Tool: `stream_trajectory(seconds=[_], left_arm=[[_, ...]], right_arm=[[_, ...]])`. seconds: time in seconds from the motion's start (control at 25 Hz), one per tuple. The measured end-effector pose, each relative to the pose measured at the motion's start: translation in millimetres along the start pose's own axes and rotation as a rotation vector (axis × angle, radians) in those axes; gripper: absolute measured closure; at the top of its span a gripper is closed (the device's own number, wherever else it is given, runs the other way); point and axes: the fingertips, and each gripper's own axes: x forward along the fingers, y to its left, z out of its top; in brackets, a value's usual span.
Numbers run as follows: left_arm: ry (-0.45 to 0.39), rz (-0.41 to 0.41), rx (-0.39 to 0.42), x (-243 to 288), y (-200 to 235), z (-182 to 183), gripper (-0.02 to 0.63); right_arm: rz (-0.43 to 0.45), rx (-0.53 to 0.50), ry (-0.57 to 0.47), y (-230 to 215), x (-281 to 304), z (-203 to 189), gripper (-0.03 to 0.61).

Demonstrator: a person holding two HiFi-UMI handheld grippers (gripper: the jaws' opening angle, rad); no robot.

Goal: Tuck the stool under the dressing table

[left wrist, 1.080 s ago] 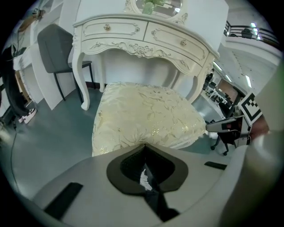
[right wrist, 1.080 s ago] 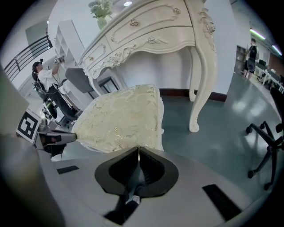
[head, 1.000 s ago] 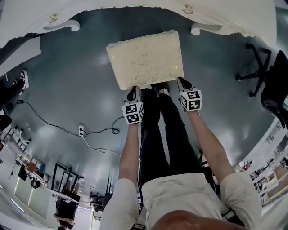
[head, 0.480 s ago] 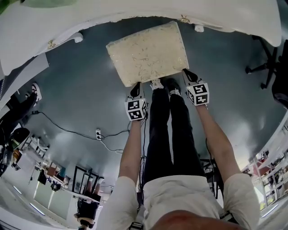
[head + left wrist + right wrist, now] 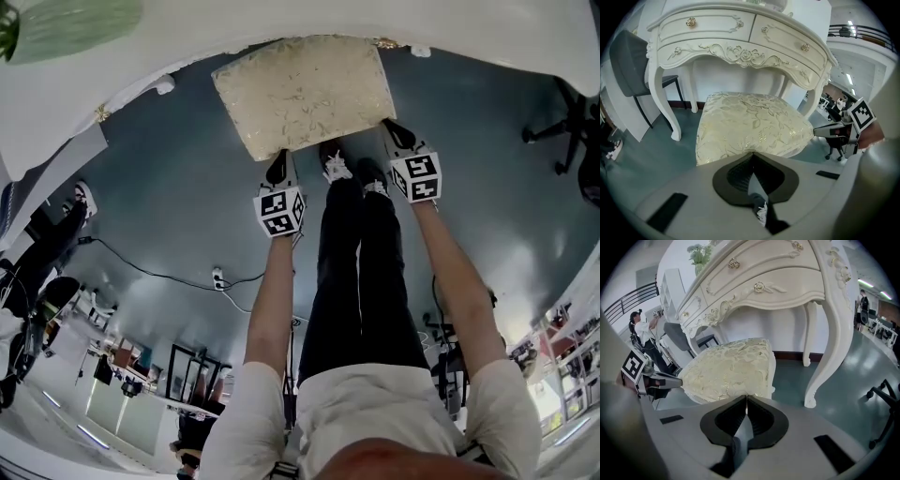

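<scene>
The left gripper's point(image 5: 752, 157) jaws were pressed together, tips against the stool's point(image 5: 750, 122) near edge by its left corner. The right gripper's point(image 5: 746, 399) jaws were closed as well, tips at the same edge by its right corner. Whether either pinched a bit of the seat's trim was hard to tell. The person's shoes point(image 5: 336, 167) stood just behind that edge, between the two grippers. The stool's cream seat sat upright on the floor point(image 5: 169, 187), its far edge just under the front of the dressing table point(image 5: 740, 37) and most of the seat out in front. One table leg point(image 5: 663, 93) stood left of the stool and another beyond its right side. A grey chair point(image 5: 628, 61) stood further left, and a cable point(image 5: 159, 272) lay on the floor well behind the stool.
</scene>
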Motion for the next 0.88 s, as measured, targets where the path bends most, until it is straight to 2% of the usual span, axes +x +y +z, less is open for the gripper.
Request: stream_trajectory(seconds=[0.16, 0.44, 0.72, 0.88], left_arm=[[-0.016, 0.017, 0.019, 14, 17, 28, 0.598], [-0.062, 0.054, -0.031, 34, 38, 63, 0.598], [-0.092, 0.088, -0.068, 56, 65, 95, 0.598], [-0.092, 0.098, -0.045, 66, 72, 113, 0.598]], right_arm=[[0.004, -0.011, 0.000, -2, 17, 25, 0.532], [0.007, -0.034, -0.003, -5, 40, 57, 0.532], [0.026, -0.115, -0.005, -1, 63, 76, 0.532], [0.009, -0.148, -0.015, -2, 69, 88, 0.532]])
